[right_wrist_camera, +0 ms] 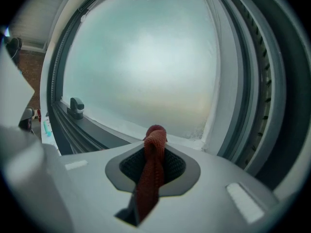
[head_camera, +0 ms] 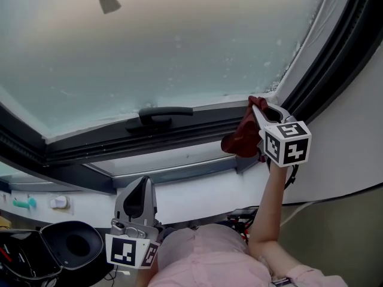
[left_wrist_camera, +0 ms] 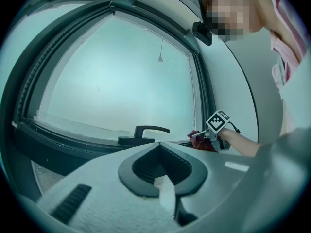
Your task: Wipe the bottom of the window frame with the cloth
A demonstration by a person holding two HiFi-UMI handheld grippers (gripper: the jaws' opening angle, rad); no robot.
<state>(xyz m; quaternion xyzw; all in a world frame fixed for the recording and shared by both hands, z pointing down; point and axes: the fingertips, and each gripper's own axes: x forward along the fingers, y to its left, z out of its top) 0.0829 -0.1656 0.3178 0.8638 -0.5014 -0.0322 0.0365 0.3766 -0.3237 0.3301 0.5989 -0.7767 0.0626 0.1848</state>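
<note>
We see the dark grey bottom rail of the window frame (head_camera: 206, 126) lying bare between the black lever handle (head_camera: 165, 113), which stands proud of it, and our right gripper (head_camera: 257, 105), clamped on the red knitted cloth (head_camera: 242, 139) near the corner. The dark side frame (head_camera: 335, 52) closes that corner on the right. Our left gripper (head_camera: 142, 187), jaws together, hangs low, well apart from the rail.

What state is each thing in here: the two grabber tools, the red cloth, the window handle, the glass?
right gripper: shut on the cloth, up at the window frame's bottom right corner.
cloth: bunched, clamped, its loose end hanging.
left gripper: shut, empty, held low.
window handle: lying level along the frame.
glass: frosted.
</note>
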